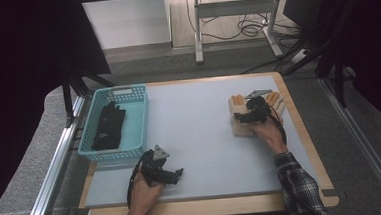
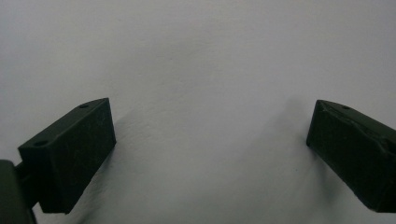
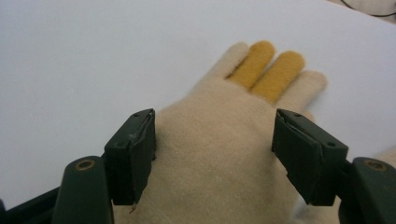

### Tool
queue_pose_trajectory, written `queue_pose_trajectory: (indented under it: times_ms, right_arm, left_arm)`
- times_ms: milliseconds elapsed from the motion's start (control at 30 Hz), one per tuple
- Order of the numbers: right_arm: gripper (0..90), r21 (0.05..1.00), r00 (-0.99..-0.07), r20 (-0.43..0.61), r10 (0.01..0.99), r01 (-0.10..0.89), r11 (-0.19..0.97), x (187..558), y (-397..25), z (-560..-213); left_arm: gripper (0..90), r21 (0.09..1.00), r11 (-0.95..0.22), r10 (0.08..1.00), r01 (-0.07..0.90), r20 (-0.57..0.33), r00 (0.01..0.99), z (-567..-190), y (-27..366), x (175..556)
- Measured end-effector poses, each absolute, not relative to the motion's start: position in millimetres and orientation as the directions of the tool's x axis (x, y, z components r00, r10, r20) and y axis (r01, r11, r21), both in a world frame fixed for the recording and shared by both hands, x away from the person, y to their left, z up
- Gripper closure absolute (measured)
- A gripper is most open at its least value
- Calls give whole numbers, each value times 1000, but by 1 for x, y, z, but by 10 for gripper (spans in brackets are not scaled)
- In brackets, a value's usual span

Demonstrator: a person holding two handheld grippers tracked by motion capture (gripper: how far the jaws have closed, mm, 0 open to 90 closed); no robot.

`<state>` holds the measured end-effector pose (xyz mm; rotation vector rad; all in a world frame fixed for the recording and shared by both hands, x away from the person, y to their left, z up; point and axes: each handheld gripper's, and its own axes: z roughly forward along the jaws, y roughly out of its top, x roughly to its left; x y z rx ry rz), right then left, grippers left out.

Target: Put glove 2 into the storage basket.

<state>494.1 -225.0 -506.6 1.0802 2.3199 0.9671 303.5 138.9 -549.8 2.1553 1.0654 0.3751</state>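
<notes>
A black glove (image 1: pixel 108 125) lies in the blue basket (image 1: pixel 141 112).

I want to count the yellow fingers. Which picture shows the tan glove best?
The right gripper view: the tan glove lies close up between the open right gripper, two yellow fingers plain. The high view shows it small, partly under the gripper. The left gripper view looks at bare table.

basket (image 1: pixel 138 121) at table (image 1: pixel 200 137) left, dark glove (image 1: pixel 108 125) inside, knit glove (image 1: pixel 241 115) right
</notes>
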Motion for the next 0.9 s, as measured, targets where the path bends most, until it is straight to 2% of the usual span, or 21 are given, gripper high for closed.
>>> queue_pose_trajectory:
  times_ms: [67,167,267,367,633,667,900]
  right_arm:
    - [323,721,-630,-52,775,514,466,497,-223,-510]
    - [427,693,-660,-45,750,520,499,496,-217,-519]
    - [513,699,-648,-50,760,521,489,491,-213,-520]
    - [555,700,-637,-29,771,538,470,489,-213,-517]
    - [711,766,-645,41,763,511,391,461,-215,-489]
    - [765,773,-653,45,756,503,387,453,-212,-485]
    - [794,791,-711,43,702,453,410,410,-183,-473]
  left_arm:
    - [15,695,-422,783,582,-45,621,-550,139,303]
    - [15,695,-423,783,582,-44,621,-550,139,303]
    - [15,695,-423,783,582,-44,621,-550,139,303]
    - [15,695,-423,783,582,-44,621,-550,139,303]
    - [15,695,-422,783,582,-44,621,-550,139,303]
    - [15,695,-423,783,582,-44,621,-550,139,303]
    - [15,694,-424,782,582,-43,621,-550,139,303]
